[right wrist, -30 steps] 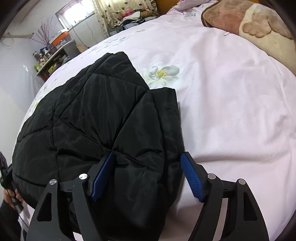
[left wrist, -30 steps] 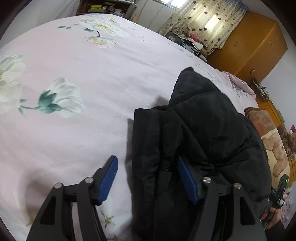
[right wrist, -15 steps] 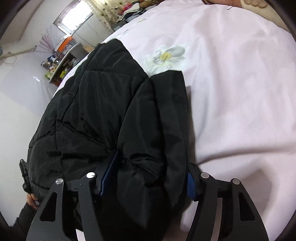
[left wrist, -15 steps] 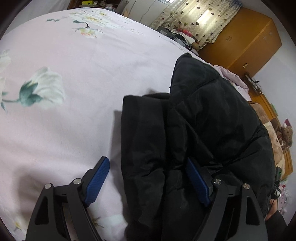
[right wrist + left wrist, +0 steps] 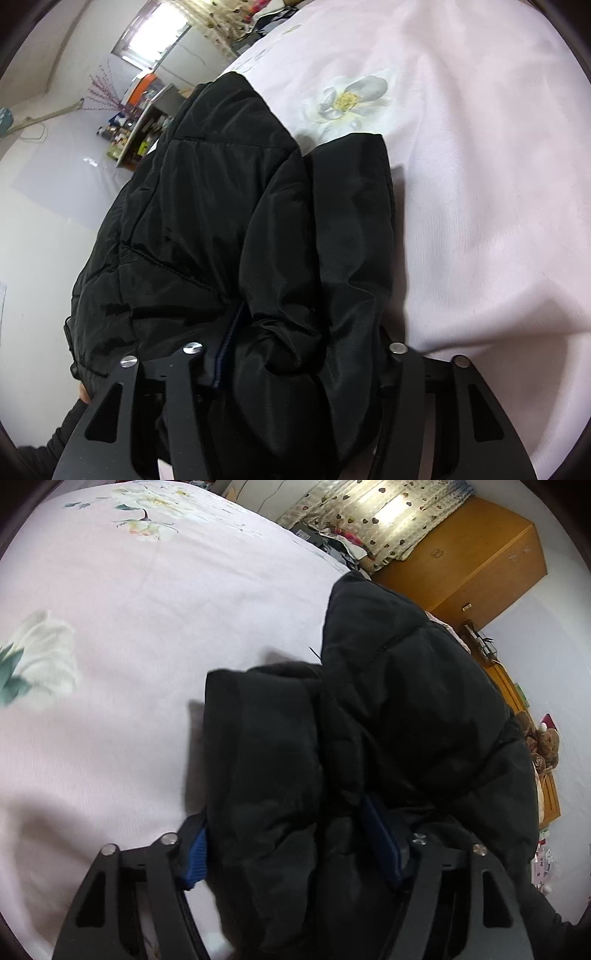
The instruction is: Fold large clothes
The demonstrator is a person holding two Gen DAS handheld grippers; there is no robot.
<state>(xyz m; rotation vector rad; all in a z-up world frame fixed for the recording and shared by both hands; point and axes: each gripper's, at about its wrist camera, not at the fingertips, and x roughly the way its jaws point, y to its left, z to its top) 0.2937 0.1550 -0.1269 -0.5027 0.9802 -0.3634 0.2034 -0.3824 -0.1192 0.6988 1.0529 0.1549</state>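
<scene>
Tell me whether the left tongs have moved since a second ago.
Yes. The left tongs advanced onto the black jacket; the bedsheet's flower print slid leftward in view.

A bed [image 5: 155,602] with a pale pink flower-print sheet carries a black padded jacket [image 5: 399,709] lying on it

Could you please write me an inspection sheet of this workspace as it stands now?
Surface: pink bedsheet with printed flowers, wrinkled.
Job's things: black padded jacket lying bunched on the bed, one folded edge on each side.
Clutter: brown plush toy at the far edge.
Grippers: left claw has jacket fabric bunched between its blue pads; right claw likewise, its pads mostly buried in fabric.
Cables: nothing seen.
Surroundings: wooden wardrobe, heart-print curtains, a cluttered shelf by a window.
</scene>
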